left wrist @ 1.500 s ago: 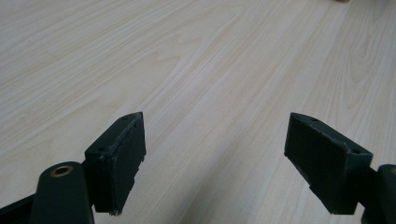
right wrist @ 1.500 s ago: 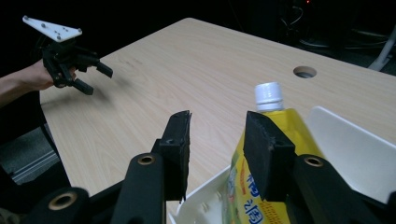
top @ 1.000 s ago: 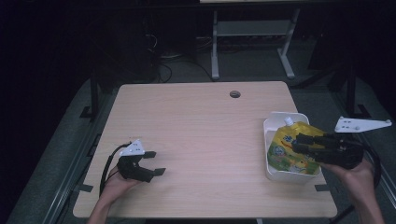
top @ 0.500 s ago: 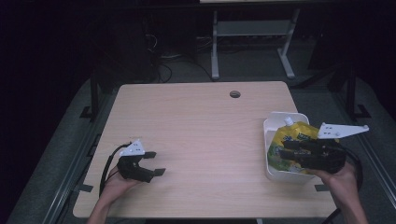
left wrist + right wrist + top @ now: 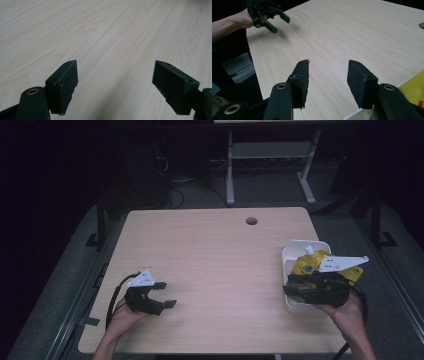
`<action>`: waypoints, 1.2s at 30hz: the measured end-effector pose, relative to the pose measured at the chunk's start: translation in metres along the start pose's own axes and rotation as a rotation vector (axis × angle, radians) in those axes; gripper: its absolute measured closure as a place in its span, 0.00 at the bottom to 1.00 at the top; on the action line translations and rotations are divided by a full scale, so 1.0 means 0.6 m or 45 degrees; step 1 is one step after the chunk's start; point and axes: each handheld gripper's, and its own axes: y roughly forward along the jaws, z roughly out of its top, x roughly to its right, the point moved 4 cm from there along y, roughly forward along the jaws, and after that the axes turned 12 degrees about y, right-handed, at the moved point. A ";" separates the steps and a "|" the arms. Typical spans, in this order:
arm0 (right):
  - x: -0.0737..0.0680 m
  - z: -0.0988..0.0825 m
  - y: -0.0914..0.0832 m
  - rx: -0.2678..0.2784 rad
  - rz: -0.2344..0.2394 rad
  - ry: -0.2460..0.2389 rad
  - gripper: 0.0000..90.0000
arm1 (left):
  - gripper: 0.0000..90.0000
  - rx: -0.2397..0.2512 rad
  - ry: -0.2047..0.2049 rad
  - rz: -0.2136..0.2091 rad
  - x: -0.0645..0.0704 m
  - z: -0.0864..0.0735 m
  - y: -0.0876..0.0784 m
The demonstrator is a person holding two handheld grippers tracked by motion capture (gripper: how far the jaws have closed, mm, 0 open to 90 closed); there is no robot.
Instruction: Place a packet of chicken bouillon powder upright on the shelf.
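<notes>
yellow soft-plastic spouted pouch (image 5: 309,266) lies in white plastic tub (image 5: 289,260), just behind right gripper (image 5: 291,290) fingers, parted and empty | likely limp, slippery; best pinched near stiff cap | left gripper (image 5: 164,294) fingers wide over light wooden bench (image 5: 220,265)

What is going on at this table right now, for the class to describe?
A person sits at a wooden table with a two-jaw gripper in each hand. The left gripper rests near the front left corner, jaws open and empty. The right gripper hovers at the near end of a white tray by the right edge, jaws open, gripping nothing. A yellow pouch with a white cap lies in the tray, not yet picked up.
</notes>
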 end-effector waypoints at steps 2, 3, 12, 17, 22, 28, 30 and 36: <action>-0.001 0.000 0.008 -0.006 0.006 -0.004 0.56 | 0.22 -0.001 -0.001 -0.001 0.000 0.000 0.000; -0.002 -0.001 0.012 -0.011 0.007 -0.002 0.56 | 0.23 -0.002 0.001 -0.002 -0.001 0.000 -0.001; -0.012 -0.002 0.044 -0.041 0.033 -0.019 0.55 | 0.23 0.001 0.000 -0.007 0.000 -0.001 -0.001; -0.018 -0.003 0.059 -0.057 0.044 -0.034 0.54 | 0.22 0.001 0.000 -0.010 0.000 -0.001 -0.001; -0.024 -0.005 0.075 -0.070 0.065 -0.034 0.53 | 0.23 -0.003 -0.002 -0.012 -0.001 -0.002 -0.001; -0.032 -0.009 0.095 -0.084 0.090 -0.045 0.53 | 0.23 0.000 -0.003 -0.013 0.000 -0.002 -0.002; -0.033 -0.011 0.101 -0.090 0.098 -0.040 0.53 | 0.23 0.001 -0.003 -0.012 0.000 -0.002 -0.002; -0.038 -0.017 0.118 -0.116 0.114 -0.043 0.52 | 0.23 0.001 -0.002 -0.012 0.000 -0.002 -0.002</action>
